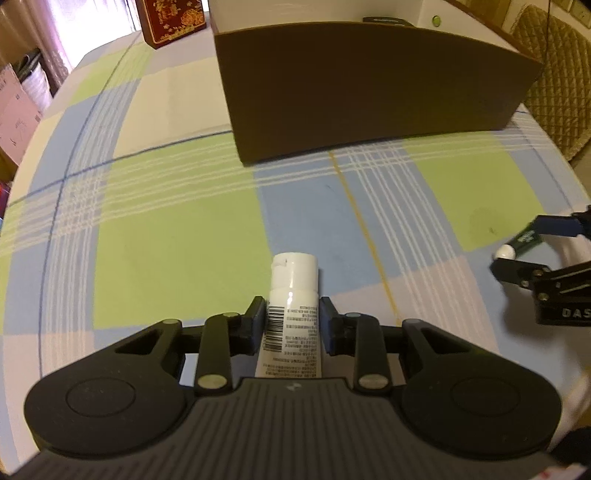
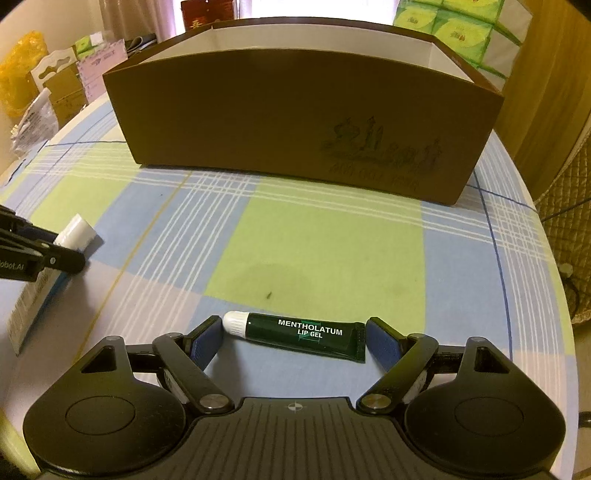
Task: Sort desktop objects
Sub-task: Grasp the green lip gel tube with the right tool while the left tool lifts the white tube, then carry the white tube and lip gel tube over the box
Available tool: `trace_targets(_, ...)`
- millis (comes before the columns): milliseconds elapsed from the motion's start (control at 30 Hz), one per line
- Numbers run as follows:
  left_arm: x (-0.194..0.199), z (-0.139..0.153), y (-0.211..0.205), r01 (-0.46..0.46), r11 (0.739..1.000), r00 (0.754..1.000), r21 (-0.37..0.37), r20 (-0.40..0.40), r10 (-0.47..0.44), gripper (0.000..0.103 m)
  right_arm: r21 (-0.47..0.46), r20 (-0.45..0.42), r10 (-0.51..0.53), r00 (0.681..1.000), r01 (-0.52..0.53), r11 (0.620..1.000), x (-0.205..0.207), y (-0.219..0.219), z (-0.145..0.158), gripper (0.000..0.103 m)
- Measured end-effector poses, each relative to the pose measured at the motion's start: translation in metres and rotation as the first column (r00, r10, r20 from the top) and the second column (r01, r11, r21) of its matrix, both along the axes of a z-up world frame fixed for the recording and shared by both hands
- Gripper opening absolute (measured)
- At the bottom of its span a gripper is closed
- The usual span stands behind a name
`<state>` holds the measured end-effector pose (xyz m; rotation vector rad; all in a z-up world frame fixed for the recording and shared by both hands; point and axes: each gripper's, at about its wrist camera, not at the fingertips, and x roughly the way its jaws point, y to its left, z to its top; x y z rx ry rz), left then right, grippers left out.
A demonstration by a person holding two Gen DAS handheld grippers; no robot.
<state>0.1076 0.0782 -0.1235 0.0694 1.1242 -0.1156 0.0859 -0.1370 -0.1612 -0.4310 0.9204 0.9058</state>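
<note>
L hand-held gripper (image 1: 293, 325) is clamped on white tube (image 1: 291, 306), cap pointed fwd, held over plaid surface (image 1: 177, 251) w/ brown box (image 1: 369, 92) ahead. R hand-held gripper (image 2: 293, 341) is spread wide around green lip gel tube (image 2: 306, 334), which is laid crosswise on surface between pads; contact can't be told.

The box (image 2: 295, 122) stands on the tabletop (image 2: 314, 251) towards its far edge, with stacked tissue packs (image 2: 461, 29) behind its right end. Nearer the front edge, the lip gel tube (image 2: 303, 334) lies crosswise on the tabletop between the fingers of the right tool (image 2: 293, 341). To its left, the left tool (image 1: 293, 326) grips the cream tube (image 1: 291, 310), cap end towards the box.
</note>
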Motion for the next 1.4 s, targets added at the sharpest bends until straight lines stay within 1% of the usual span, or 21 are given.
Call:
trace_targets(100, -0.007, 0.008, 0.001, 0.006, 1.0, 1.0, -0.025, 0.021, -0.006, 0.026, 0.016, -0.003, -0.009, 1.0, 0.009, 1.0, 0.001, -0.003, 0.004, 0.081)
trace_targets(300, -0.009, 0.033, 0.006, 0.001, 0.999, 0.996, -0.039, 0.085, 0.002, 0.025, 0.065, 0.018, -0.026, 1.0, 0.024, 0.998, 0.006, -0.005, 0.021, 0.081)
trace_targets(500, -0.006, 0.064, 0.009, 0.001, 0.998, 0.985, -0.062, 0.172, 0.01, 0.025, 0.119, 0.045, -0.039, 0.998, 0.033, 0.992, 0.011, -0.005, 0.041, 0.081)
trace_targets(600, -0.005, 0.074, 0.008, 0.008, 0.998, 0.98, -0.068, 0.199, 0.006, 0.025, 0.134, 0.055, -0.041, 0.998, 0.033, 0.99, 0.011, -0.005, 0.047, 0.081)
trace_targets(900, -0.005, 0.093, -0.001, 0.036, 0.996, 0.97, -0.084, 0.244, -0.015, 0.025, 0.167, 0.071, -0.043, 0.997, 0.031, 0.986, 0.014, -0.006, 0.063, 0.081)
trace_targets(1167, -0.005, 0.111, -0.006, 0.055, 0.994, 0.961, -0.095, 0.274, -0.027, 0.025, 0.208, 0.088, -0.038, 0.995, 0.019, 0.978, 0.017, -0.006, 0.085, 0.081)
trace_targets(1400, -0.002, 0.138, -0.006, 0.077, 0.99, 0.942, -0.121, 0.335, -0.033, 0.025, 0.249, 0.121, -0.026, 0.992, -0.005, 0.968, 0.023, 0.001, 0.107, 0.081)
